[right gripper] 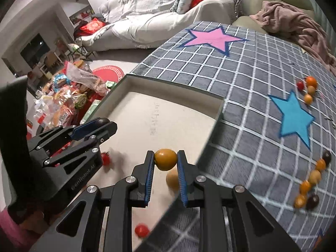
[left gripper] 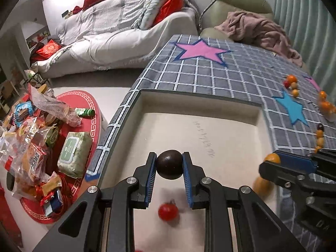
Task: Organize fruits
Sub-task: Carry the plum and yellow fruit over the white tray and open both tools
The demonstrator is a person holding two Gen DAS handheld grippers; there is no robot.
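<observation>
My left gripper [left gripper: 169, 164] is shut on a dark brown tomato [left gripper: 169, 163] and holds it above the shallow beige tray [left gripper: 201, 96]. A red tomato [left gripper: 168, 212] lies on the tray floor below it. My right gripper [right gripper: 166, 160] is shut on an orange-yellow tomato [right gripper: 166, 158] above the tray's right edge [right gripper: 218, 109]. A yellow tomato [right gripper: 172, 180] and two red ones [right gripper: 106, 158] [right gripper: 141, 230] lie in the tray. The left gripper [right gripper: 98, 124] shows at the left of the right wrist view.
The tray sits on a grey checked cloth [left gripper: 231, 71] with pink and blue stars. Small orange, red and dark tomatoes lie in groups on the cloth at the right [right gripper: 308, 90] [right gripper: 310, 182]. A low red table with snack bags [left gripper: 42, 138] stands to the left, a sofa [left gripper: 117, 35] behind.
</observation>
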